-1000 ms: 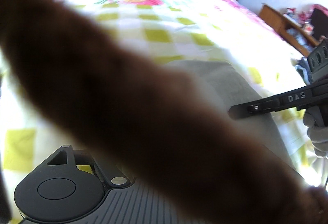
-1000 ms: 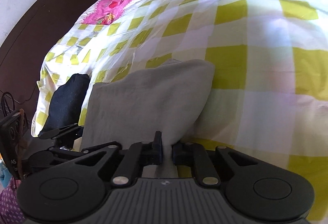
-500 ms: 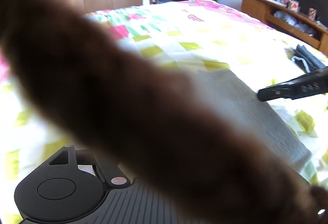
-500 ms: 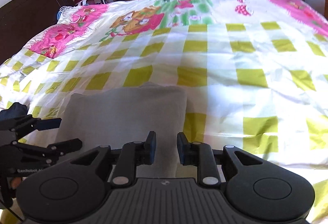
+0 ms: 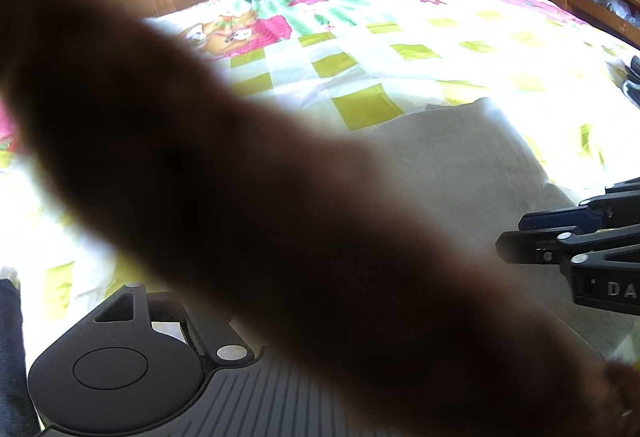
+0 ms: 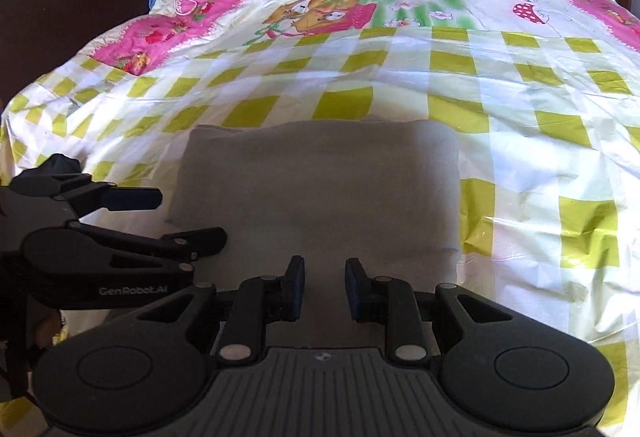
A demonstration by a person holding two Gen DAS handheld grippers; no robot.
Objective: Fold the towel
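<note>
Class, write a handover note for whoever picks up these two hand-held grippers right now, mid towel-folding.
Left hand-held gripper: open, empty, at the towel's left edge.
Right hand-held gripper: jaws have just been opening; nothing gripped, the towel's near edge lies beneath.
Towel: grey rectangle, flat on the checked bedcover.
Done: it looks folded.
Left: perhaps one more fold or smoothing; judge yourself.
A blurred brown thing blocks much of the left wrist view.

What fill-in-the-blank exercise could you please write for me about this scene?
The folded towel is ____ in colour.
It lies on a ____ with a checked bedspread.
In the right wrist view, the left gripper is at the towel's ____ edge.
Missing words: grey; bed; left.
</note>
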